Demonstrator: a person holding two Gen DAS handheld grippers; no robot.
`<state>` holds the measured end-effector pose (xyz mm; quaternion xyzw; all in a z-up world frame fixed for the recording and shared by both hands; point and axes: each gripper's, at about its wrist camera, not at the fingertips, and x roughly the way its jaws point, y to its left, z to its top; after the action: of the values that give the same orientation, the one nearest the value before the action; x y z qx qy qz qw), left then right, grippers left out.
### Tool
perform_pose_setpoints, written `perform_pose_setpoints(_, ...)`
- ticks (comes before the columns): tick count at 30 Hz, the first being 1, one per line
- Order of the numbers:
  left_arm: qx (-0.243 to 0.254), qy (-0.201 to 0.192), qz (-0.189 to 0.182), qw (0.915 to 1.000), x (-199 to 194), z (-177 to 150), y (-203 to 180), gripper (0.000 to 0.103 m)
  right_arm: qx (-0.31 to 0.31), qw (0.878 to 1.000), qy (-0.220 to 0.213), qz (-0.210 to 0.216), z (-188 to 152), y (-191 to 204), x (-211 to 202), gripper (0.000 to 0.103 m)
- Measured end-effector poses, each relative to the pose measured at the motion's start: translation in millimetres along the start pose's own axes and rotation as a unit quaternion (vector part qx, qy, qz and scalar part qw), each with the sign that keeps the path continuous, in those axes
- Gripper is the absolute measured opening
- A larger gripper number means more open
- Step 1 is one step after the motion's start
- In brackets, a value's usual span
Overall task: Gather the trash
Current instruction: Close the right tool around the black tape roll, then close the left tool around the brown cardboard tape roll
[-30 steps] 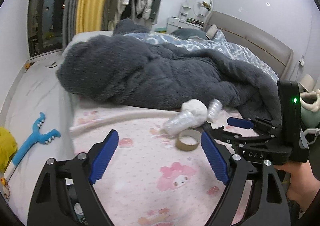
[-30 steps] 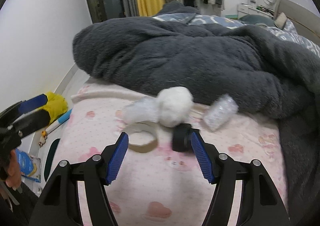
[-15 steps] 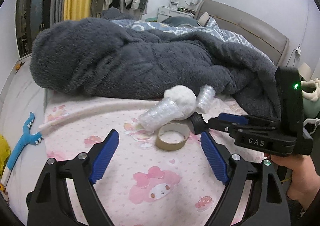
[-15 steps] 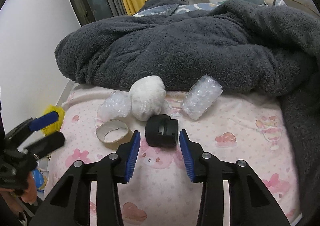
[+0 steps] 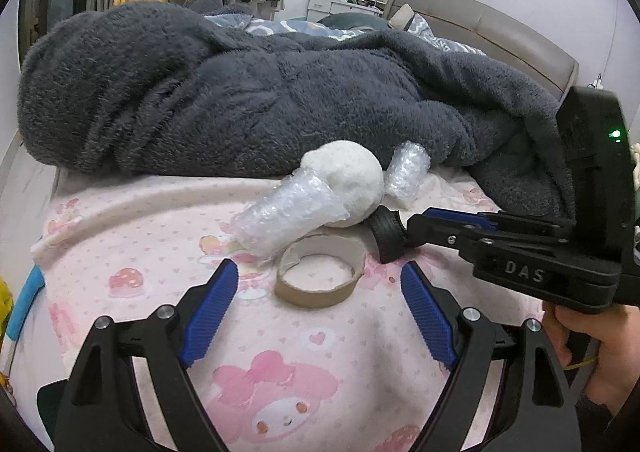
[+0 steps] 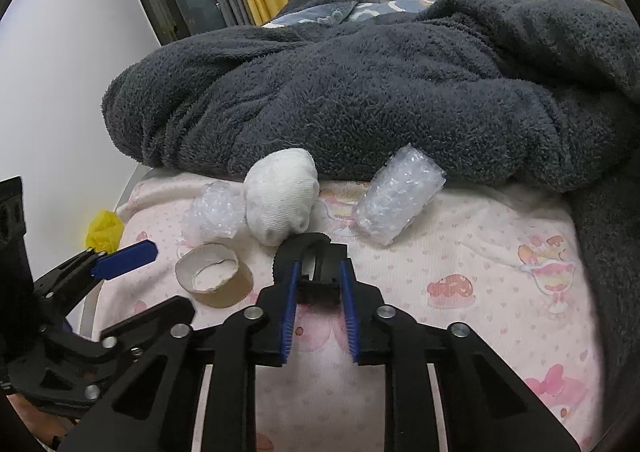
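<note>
A black toothed wheel [image 6: 316, 252] lies on the pink printed sheet [image 5: 280, 332], and my right gripper [image 6: 320, 266] is closing on it, its blue pads against both sides. In the left wrist view the wheel [image 5: 386, 234] sits at that gripper's tips. A flattened cardboard tape ring [image 5: 312, 294] lies just ahead of my left gripper [image 5: 318, 270], which is open and holds nothing. Behind the ring are a bubble-wrap roll [image 5: 292, 212], a white fabric ball [image 5: 348, 176] and a second bubble-wrap roll [image 5: 408, 172].
A heaped dark grey fleece blanket [image 5: 280, 92] covers the bed behind the trash. The bed's left edge drops to the floor, where a yellow thing [image 6: 104, 230] and a blue toy [image 5: 24, 300] lie. A person's hand [image 5: 592, 340] holds the right gripper.
The right gripper's jaws have come together around the black wheel. The left gripper has moved forward and down, so the cardboard ring now lies close before its open fingers.
</note>
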<state>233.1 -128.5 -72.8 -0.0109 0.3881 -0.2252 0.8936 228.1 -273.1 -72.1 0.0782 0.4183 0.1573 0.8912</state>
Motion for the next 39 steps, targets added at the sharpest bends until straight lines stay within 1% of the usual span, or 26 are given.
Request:
perform_pose_setpoints(5,-0.009,0.01,0.008,0.9999,14,1,1,0.079,0.0,1.0,-0.002,0.006,-2,-7,-5,0.02)
perform_pose_setpoints(7,-0.018,0.015,0.012,0.9997,18,1,3,0.074,-0.001,1.0,-0.005,0.007,-2,-8,-8,0.02)
perform_pose_setpoints(11,-0.033,0.019,0.012,0.9992,24,1,7,0.069,-0.001,1.0,-0.011,0.011,-1,-11,-13,0.02)
perform_pose_setpoints(17,-0.033,0.02,0.012,0.9992,28,2,4,0.062,0.002,1.0,-0.018,0.013,-2,-19,-20,0.02)
perform_pose_setpoints(19,-0.031,0.021,0.011,0.9993,31,3,1,0.058,0.002,1.0,-0.019,0.014,-2,-21,-21,0.02)
perform_pose_setpoints(28,-0.018,0.02,0.011,0.9996,30,5,-7,0.056,0.002,1.0,-0.024,0.017,0,-26,-27,0.02)
perform_pose_setpoints(39,-0.012,0.009,0.01,0.9998,2,3,-7,0.056,-0.012,0.999,-0.039,0.017,11,-7,-44,0.02)
